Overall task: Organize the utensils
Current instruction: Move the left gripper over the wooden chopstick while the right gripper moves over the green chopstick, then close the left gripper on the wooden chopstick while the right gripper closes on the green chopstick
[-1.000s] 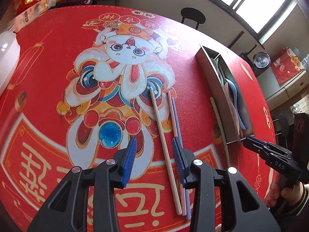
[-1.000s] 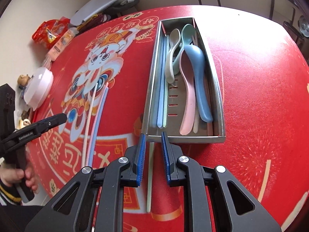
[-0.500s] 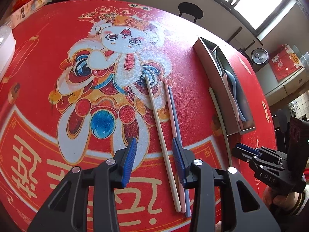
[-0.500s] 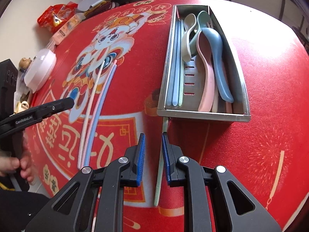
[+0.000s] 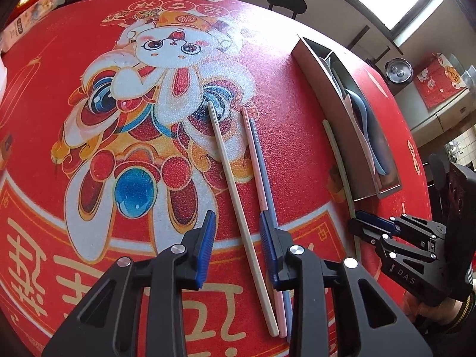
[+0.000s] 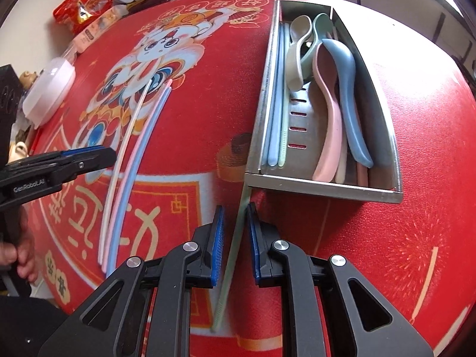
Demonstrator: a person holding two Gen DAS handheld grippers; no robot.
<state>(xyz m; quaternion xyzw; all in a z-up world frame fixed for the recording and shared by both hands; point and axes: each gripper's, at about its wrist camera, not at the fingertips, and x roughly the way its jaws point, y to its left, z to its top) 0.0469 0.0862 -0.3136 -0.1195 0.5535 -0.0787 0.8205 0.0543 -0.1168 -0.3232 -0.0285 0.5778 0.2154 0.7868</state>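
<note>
Both jaws lower and narrower, straddling slim pastel chopsticks (image 5: 242, 205).

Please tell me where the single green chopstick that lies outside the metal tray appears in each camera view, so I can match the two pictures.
Left wrist view: the green chopstick lies at the right, along the metal tray's left wall.
Right wrist view: the green chopstick is at bottom centre, between the right claw's fingers, below the tray's near end.
Shared landmark: the metal tray.
</note>
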